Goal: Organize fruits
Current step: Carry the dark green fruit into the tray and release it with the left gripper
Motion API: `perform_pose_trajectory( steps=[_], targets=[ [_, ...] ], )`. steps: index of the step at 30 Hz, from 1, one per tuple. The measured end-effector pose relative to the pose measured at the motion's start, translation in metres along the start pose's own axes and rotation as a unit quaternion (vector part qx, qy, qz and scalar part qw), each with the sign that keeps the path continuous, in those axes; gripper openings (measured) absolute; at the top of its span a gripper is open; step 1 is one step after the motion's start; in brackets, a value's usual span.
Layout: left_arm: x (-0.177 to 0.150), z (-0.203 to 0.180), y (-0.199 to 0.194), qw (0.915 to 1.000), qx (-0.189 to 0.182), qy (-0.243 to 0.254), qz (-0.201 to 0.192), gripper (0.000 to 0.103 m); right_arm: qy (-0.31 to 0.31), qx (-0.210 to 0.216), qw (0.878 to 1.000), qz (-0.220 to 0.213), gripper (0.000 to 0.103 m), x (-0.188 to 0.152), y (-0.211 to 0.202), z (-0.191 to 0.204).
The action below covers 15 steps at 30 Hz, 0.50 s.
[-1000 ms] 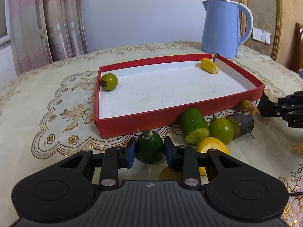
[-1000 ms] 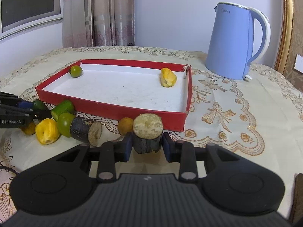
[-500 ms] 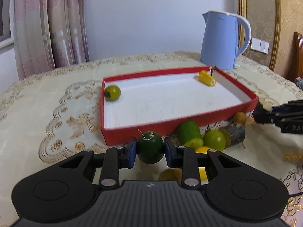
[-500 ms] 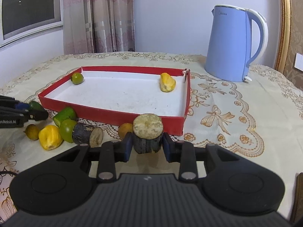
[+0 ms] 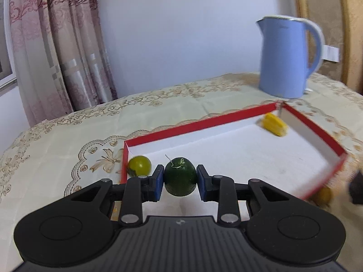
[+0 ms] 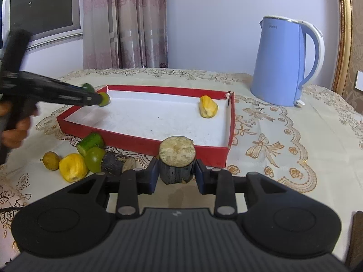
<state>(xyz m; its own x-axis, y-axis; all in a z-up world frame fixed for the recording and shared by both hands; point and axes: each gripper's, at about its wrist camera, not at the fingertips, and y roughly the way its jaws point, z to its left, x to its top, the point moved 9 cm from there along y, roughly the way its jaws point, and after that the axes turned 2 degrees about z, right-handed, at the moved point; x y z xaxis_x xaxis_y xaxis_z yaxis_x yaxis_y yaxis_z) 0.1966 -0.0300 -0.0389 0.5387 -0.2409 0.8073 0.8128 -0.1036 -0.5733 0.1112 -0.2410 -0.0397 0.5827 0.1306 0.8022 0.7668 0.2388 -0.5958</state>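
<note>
Left gripper (image 5: 180, 176) clamps a dark green fruit (image 5: 180, 176), partly hiding the red tray (image 5: 204, 122).

The only readable text is the brand name "Midea", printed faintly near the top of the blue kettle (image 6: 282, 65), well beyond the right gripper (image 6: 176, 174) and to its right.

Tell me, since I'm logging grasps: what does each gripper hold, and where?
Left gripper: dark green round fruit, pinched at its sides. Right gripper: dark-skinned cut stub, by its sides.
</note>
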Motion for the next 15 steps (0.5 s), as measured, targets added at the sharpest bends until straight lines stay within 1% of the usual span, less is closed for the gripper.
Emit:
perform_pose_trajectory(
  steps=[5, 7, 15],
  targets=[
    [0.01, 0.002, 0.032, 0.9998, 0.0, -0.007, 0.021, 0.03, -0.001, 0.001, 1.0, -0.004, 0.031, 0.001, -0.005, 0.001],
    [0.014, 0.0, 0.043, 0.9996, 0.009, -0.004, 0.026, 0.03, -0.001, 0.001, 1.0, -0.005, 0.031, 0.0, -0.005, 0.002],
    [0.017, 0.002, 0.069, 0.9981, 0.029, -0.007, 0.053, 0.03, 0.002, 0.008, 1.0, -0.006, 0.031, -0.001, -0.007, 0.003]
  ],
)
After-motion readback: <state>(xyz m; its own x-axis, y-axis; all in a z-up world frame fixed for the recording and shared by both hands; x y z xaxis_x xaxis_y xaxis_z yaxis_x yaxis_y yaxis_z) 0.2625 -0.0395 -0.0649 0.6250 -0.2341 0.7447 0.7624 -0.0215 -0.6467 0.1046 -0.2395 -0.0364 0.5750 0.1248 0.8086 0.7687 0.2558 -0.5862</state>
